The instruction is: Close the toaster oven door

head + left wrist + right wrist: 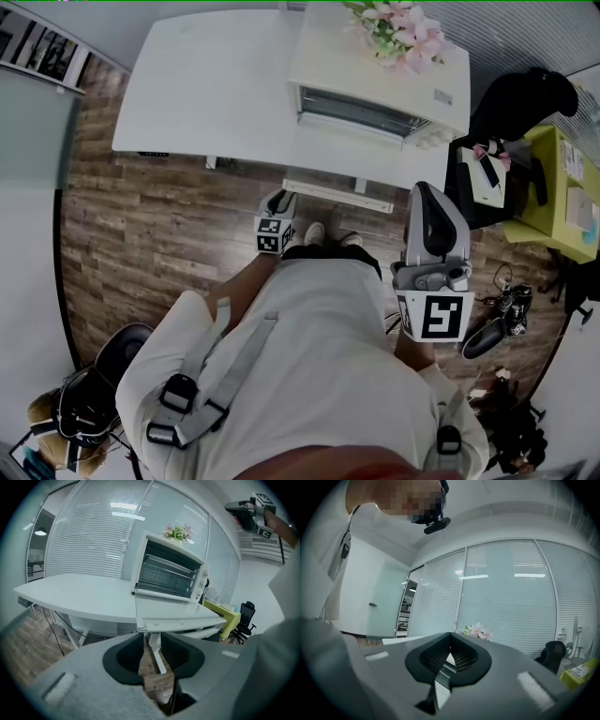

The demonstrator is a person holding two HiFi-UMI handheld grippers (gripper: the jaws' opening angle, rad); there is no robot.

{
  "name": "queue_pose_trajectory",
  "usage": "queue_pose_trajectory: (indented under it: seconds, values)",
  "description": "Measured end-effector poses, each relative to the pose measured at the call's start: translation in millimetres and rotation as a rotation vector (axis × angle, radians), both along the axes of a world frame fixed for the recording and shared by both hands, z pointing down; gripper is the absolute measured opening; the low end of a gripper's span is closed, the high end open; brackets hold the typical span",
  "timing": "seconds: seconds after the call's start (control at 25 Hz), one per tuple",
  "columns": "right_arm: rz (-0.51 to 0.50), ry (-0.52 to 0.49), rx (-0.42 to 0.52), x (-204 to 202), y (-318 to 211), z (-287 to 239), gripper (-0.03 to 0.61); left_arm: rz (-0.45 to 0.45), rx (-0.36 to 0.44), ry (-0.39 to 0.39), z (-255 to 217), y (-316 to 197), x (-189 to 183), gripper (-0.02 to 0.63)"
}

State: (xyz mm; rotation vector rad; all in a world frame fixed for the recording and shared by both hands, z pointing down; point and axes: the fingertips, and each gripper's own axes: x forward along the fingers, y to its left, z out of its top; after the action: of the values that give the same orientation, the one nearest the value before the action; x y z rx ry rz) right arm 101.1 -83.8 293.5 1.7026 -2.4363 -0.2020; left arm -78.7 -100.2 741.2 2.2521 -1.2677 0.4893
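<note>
— Nearest me, the grey plastic left gripper [151, 637] with the dark hollowed pads is sitting a little open. Its jaws are standing slightly apart and gripping nothing, with only floor showing through the gap.
— And the other one?
— The matching grey right gripper [451, 635] is being held higher than the left, and its jaw tips are pressing together on nothing.
— Is either one touching the oven?
— Both are staying clear of it. The left one is hovering low, near the front edge of the flat white oven door [180, 612]. That door is hanging fully open, lying level over the front of the wide white tabletop [75, 597].
— Where is the oven sitting?
— The boxy white toaster oven [168, 573] is standing at the table's right end. Its wire rack [166, 576] is showing through the open mouth, and pink and white flowers [177, 531] are resting on its roof.
— Anything round about?
— Brown wood-plank flooring [159, 225] is running under the table. A black office chair [245, 613] is standing beyond a yellow-green desk [224, 612] on the right.
</note>
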Motion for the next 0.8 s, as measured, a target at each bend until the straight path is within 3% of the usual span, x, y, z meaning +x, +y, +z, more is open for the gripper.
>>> queue_pose_trajectory:
  seconds: [0.8]
  values:
    - [-0.019,-0.001,0.016,-3,6,-5,0.006,-0.008,0.108,0.023,-38,-5,3,0.118]
